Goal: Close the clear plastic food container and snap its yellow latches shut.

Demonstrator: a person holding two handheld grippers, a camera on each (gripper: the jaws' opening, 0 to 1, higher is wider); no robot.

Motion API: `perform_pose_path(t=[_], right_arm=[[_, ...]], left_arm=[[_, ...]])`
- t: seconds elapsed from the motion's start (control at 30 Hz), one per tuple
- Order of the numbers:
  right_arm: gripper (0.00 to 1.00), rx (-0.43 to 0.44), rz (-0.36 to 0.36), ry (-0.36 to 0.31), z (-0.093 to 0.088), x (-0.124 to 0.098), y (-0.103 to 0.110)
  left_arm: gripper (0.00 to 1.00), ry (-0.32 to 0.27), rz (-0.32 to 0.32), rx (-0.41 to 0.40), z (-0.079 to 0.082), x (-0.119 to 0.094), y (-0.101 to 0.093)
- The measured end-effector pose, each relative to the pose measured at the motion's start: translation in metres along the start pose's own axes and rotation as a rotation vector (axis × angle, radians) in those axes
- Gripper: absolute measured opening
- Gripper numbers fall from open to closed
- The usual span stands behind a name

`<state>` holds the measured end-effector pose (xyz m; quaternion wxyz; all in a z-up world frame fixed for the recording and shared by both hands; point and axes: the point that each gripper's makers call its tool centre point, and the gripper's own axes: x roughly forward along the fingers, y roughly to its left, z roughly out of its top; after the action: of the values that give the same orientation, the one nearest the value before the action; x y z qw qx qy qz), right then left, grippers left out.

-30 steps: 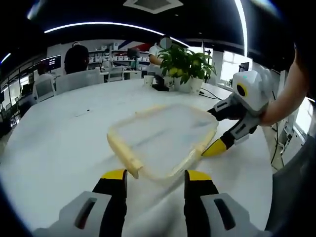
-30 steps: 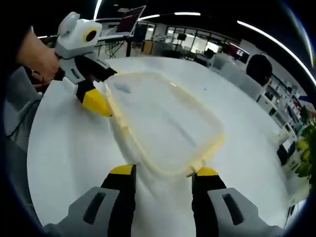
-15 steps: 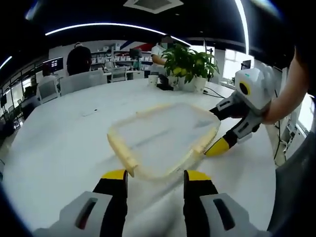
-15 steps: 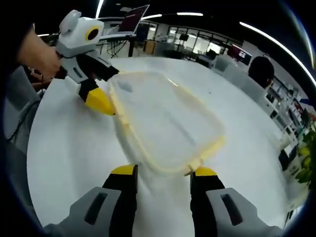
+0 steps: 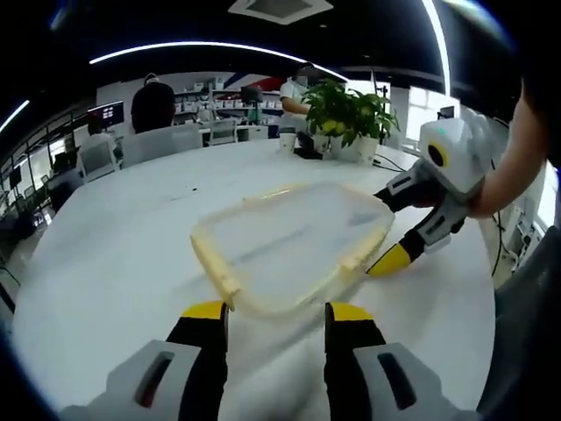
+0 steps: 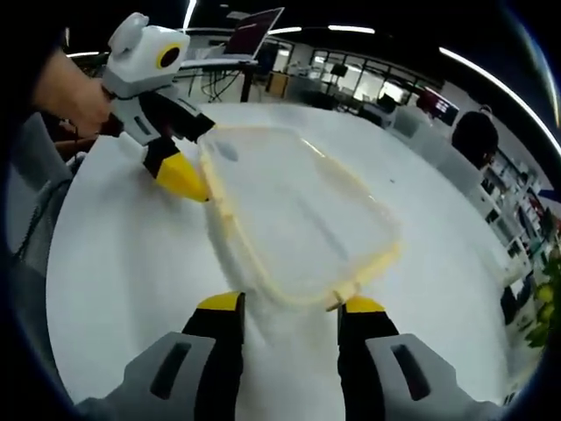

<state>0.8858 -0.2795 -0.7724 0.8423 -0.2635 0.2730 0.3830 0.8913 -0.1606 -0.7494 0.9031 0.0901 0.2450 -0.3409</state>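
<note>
While the clear container sits flat on the round white table, its lid is on and the pale yellow latches run along its edges; whether they are snapped down cannot be told. In the left gripper view the left gripper sits at the near edge of the container, jaws parted and holding nothing, yellow tips just short of the near rim. The right gripper comes in from the right, held by a person's hand, its jaws spread, the lower yellow tip beside the container's right corner and the upper dark jaw at the far right edge. In the right gripper view the right gripper also shows jaws apart and empty, tips near the container rim; the left gripper is at the far left corner with its yellow tip touching or just beside the rim. A potted plant stands at the far side of the table. People stand in the office far behind.
</note>
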Motion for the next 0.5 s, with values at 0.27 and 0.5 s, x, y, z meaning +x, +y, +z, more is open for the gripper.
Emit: perform_pose_path(t=[0.27,0.5], right_arm=[[0.38,-0.003,0.006,-0.004,0.009,0.006,0.003],[0.39,0.000,0.014,-0.010,0.015,0.010,0.008]], left_arm=[[0.38,-0.004,0.021,-0.009,-0.003,-0.007,0.009],[0.38,-0.003,0.036,-0.013,-0.005,-0.011,0.016]])
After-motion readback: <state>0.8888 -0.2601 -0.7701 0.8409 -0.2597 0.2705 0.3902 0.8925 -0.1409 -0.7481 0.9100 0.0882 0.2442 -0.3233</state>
